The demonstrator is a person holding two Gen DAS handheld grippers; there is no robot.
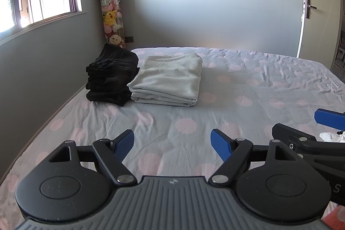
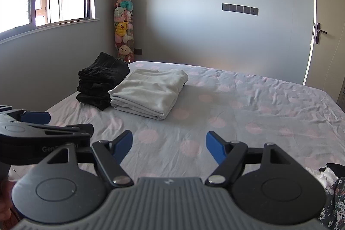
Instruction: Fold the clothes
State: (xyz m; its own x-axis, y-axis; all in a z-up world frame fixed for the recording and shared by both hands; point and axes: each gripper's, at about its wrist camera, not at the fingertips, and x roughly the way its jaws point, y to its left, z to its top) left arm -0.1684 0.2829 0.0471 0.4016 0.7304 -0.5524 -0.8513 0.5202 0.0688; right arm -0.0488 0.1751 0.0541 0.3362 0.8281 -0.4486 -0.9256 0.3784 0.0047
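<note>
The left gripper (image 1: pixel 172 144) held its blue-padded jaws wide apart over the bed with the pale blue, pink-dotted sheet (image 1: pixel 248 83), nothing between them. The right gripper (image 2: pixel 169 147) stood likewise spread and empty. Toward the bed's far left corner lay a folded light grey garment (image 1: pixel 170 79), touching a stack of folded black jeans (image 1: pixel 110 77) on its left.
</note>
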